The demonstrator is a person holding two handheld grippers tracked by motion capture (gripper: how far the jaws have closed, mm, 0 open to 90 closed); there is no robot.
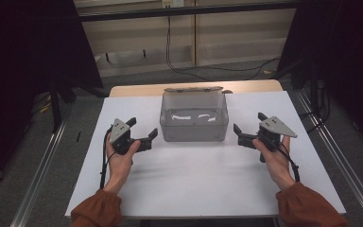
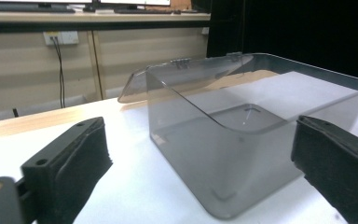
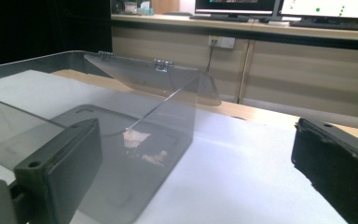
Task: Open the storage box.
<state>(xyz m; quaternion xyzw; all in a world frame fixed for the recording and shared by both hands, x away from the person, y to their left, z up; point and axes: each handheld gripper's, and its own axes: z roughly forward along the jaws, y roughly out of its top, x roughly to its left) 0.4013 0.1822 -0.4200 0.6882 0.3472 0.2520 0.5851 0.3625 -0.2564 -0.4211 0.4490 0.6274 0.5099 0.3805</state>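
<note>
Flanking the clear plastic box [image 1: 194, 117] is where you are now: left gripper [image 1: 143, 135] off its left side, right gripper [image 1: 247, 132] off its right side, both near it, neither touching.

- Box location: on the white sheet [image 1: 203, 179] covering the table, toward the far edge, roughly centred between the left and right edges. Hinged lid [image 1: 194, 89] is open, tipped back over the far edge.
- Claws: both released, jaws spread wide, nothing held. The left gripper view shows the box's near corner [image 2: 223, 205] between the pads but clear of both. The right gripper view shows a box wall [image 3: 121, 154] past the left pad [image 3: 67, 163], no contact that I can see.
- Inside the box: some small pale scraps [image 3: 142, 147] on the floor, too blurred to identify.

Step, as I read it: approach/pre-grasp, both grippers lined up on the box's ends. Nothing gripped yet.

Next move, my judgement: pick your contact. For a two-sided lift or shift, bring each claw in over a side wall rim and pinch the thin wall. If you're closing the lid, go for its back edge instead. Thin, slick walls, so seat the pads squarely before you clench; an off-centre pinch will likely skid or tip it.
</note>
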